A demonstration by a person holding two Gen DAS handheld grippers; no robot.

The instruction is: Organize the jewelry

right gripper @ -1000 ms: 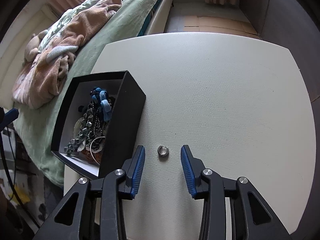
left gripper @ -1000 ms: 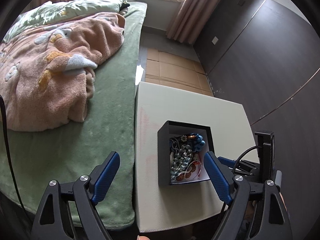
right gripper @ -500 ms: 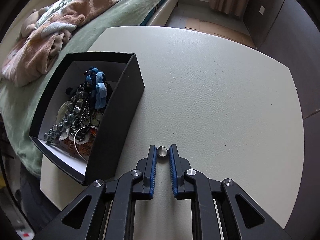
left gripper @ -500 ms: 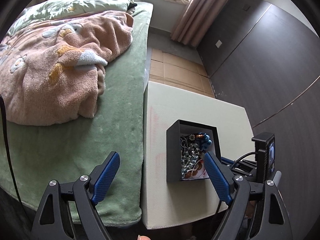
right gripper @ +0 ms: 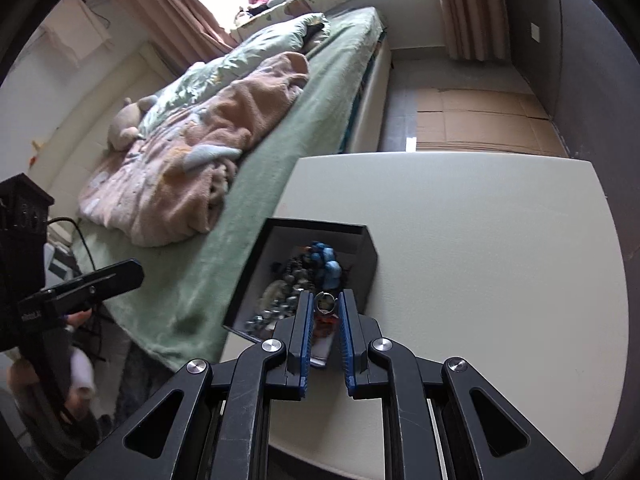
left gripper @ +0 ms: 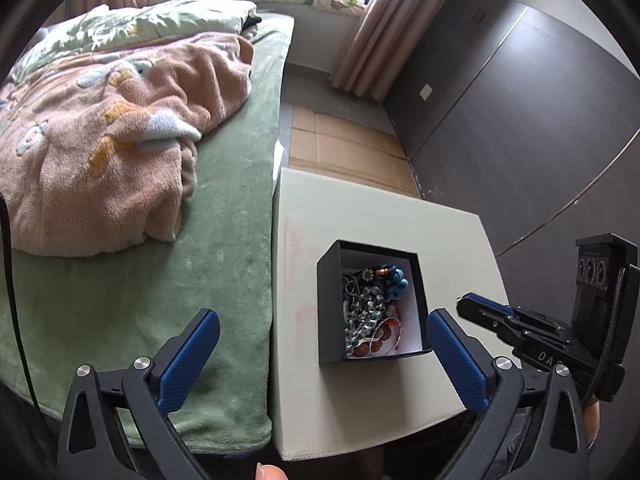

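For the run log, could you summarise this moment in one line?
right gripper: shut on ring | over black box | left gripper: open, idle

1. Our right tongs (right gripper: pixel 325 308) pinch a small silver ring (right gripper: pixel 324 303) between their blue pads (right gripper: pixel 306 332).
2. We hold the ring above the near part of the black box (right gripper: pixel 370 264), which lies open on the pale bench (right gripper: pixel 480 240).
3. Beads and chains (right gripper: pixel 288 280) fill the box.
4. Our left tongs (right gripper: pixel 116 274) hover beside the green bed (right gripper: pixel 280 160).

The right gripper (right gripper: pixel 325 305) hides part of the box's (right gripper: pixel 370 264) blurred jewelry (right gripper: pixel 288 280); the bed (left gripper: pixel 132 280) runs off-frame.
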